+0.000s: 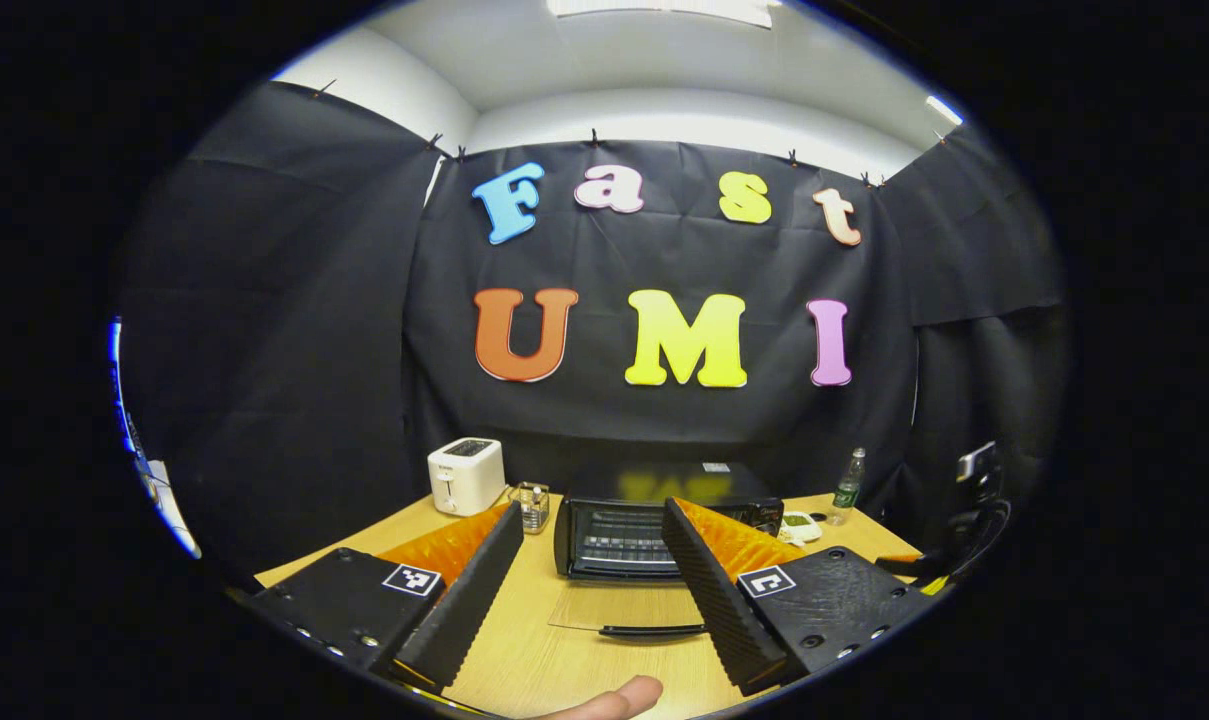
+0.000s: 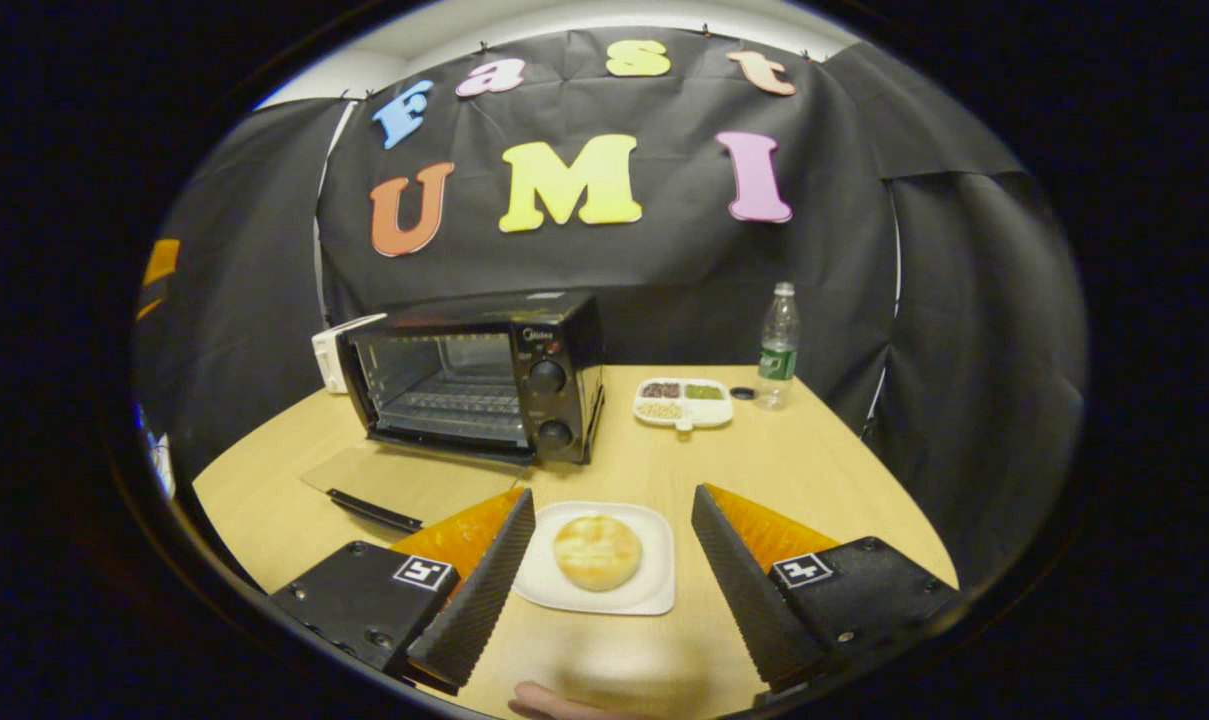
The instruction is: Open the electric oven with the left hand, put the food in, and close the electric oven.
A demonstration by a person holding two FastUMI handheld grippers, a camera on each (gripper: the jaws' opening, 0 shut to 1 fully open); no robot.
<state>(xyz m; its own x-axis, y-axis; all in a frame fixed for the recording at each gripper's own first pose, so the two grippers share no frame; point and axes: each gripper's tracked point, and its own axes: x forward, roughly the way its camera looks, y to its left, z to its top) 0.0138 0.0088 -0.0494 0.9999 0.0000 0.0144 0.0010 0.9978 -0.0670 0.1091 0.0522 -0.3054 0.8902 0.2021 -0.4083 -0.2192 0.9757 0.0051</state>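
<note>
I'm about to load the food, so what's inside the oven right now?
The oven stands open, its glass door folded flat on the table. Inside, a bare wire rack shows with nothing on it. The floor under the rack is too dark to judge.

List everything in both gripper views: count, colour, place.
electric oven: 1, black, back-left of table, door folded down flat, open
bun: 1, golden, on the plate
plate: 1, white, near table edge, between the right gripper's fingers but untouched
toaster: 1, white, left of oven
glass jar: 1, clear, between toaster and oven
divided dish: 1, white, holds dark, green and tan fillings, right of oven
bottle: 1, clear with green label, right of dish
bottle cap: 1, dark, beside bottle
table: 1, light wood
left gripper: 1, black and orange, open, facing the oven
right gripper: 1, black and orange, open, astride the plate
</note>
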